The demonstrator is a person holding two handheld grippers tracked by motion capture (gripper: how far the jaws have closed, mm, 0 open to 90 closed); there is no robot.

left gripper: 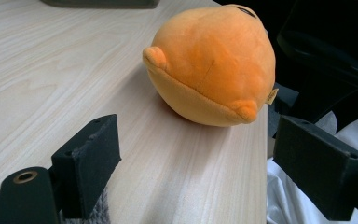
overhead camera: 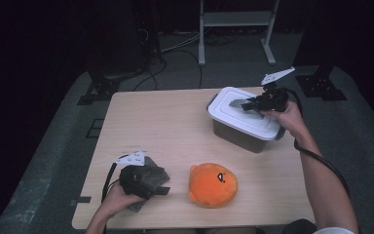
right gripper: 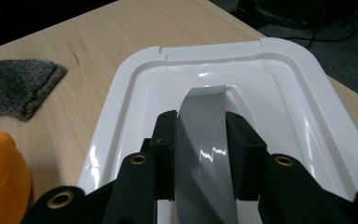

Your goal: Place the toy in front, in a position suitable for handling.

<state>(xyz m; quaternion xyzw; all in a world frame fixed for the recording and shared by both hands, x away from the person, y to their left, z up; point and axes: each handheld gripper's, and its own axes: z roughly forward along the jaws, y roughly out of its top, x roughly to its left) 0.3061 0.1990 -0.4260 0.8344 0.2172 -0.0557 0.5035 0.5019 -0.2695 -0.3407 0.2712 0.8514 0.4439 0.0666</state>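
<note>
Dark surroundings hide the room; right gripper point(right gripper: 199, 154) jaws pinch the lid's grey handle point(right gripper: 205, 140), its lower end cut off.

One worktop point(overhead camera: 175, 122), light wood. One storage box point(overhead camera: 238, 137), dark-walled, with one white lid point(overhead camera: 233, 114) on it and one grey handle point(right gripper: 205, 140) on that lid. One orange plush toy point(overhead camera: 213, 185). One grey knitted cloth point(overhead camera: 153, 175) at the near left, seen in the right gripper view too. Two hand-held grippers: left hand-held gripper point(left gripper: 196, 163), right hand-held gripper point(right gripper: 200, 140), two black jaws each, four jaws total. Two grey three-cornered plates, one per gripper. Two hands, two forearms, one person. One metal stand frame point(overhead camera: 236, 29) past the far edge of the worktop. Several cables on the floor, count unclear.
</note>
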